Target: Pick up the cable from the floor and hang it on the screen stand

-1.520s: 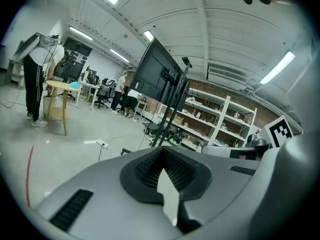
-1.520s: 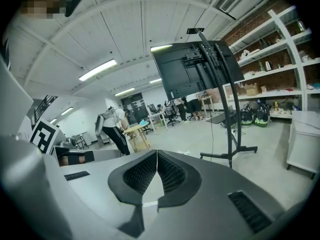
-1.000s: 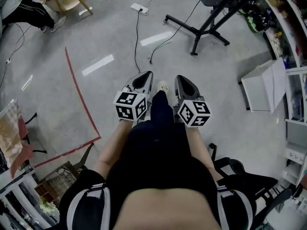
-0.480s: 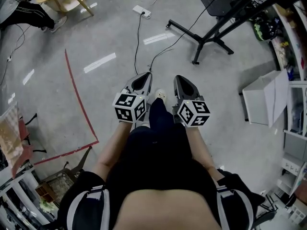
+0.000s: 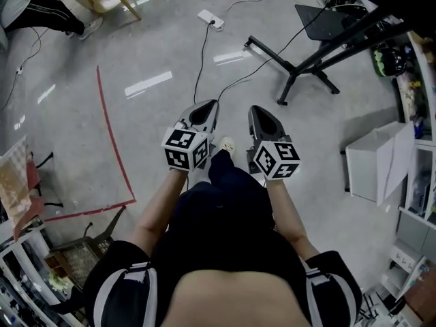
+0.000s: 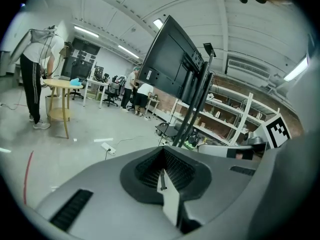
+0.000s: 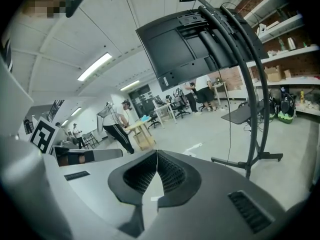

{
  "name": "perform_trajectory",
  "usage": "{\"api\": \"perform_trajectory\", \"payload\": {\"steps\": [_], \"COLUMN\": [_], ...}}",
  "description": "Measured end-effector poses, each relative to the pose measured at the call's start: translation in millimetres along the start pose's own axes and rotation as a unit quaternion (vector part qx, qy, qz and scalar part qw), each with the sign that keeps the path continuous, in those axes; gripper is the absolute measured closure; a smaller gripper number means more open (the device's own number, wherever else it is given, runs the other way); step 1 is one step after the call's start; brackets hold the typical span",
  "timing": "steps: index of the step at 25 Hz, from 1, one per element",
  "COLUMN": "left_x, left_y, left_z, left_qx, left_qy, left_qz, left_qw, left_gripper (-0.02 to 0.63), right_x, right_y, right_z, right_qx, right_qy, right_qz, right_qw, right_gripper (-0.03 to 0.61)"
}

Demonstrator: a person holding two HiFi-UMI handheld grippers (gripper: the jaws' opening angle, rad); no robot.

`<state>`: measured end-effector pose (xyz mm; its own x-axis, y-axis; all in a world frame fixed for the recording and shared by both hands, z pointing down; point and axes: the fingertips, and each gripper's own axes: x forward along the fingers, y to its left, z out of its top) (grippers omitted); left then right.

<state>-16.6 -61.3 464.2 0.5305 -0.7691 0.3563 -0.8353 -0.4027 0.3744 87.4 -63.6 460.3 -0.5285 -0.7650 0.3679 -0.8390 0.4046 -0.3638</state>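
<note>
Seen from above, the left hand-held gripper [image 5: 203, 107] and right hand-held gripper [image 5: 259, 112] are both empty with jaws pressed together, while the black cable [image 5: 199, 63] lies on the floor just ahead of the left one, running straight away toward a white power strip [image 5: 211, 20], with the screen stand [image 5: 300, 67] ahead and right.

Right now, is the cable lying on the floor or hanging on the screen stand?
On the floor: the black cable runs flat from the power strip, none of it on the screen stand.
</note>
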Motion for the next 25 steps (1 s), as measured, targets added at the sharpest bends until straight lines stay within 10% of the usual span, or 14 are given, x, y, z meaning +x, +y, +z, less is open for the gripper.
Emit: {"api": "perform_trajectory", "payload": {"steps": [25], "left_x": [108.9], "left_y": [58.5], "left_z": [2.0], "left_qx": [-0.007], "left_qy": [0.039], "left_qz": [0.003], "left_qw": [0.9992], "left_gripper": [0.611], "right_x": [118.6], "right_y": [-62.0], "right_z": [1.2], "right_qx": [-0.002], "right_qy": [0.044], "right_qz": [0.043], "right_qw": [0.998], "right_gripper": [0.557]}}
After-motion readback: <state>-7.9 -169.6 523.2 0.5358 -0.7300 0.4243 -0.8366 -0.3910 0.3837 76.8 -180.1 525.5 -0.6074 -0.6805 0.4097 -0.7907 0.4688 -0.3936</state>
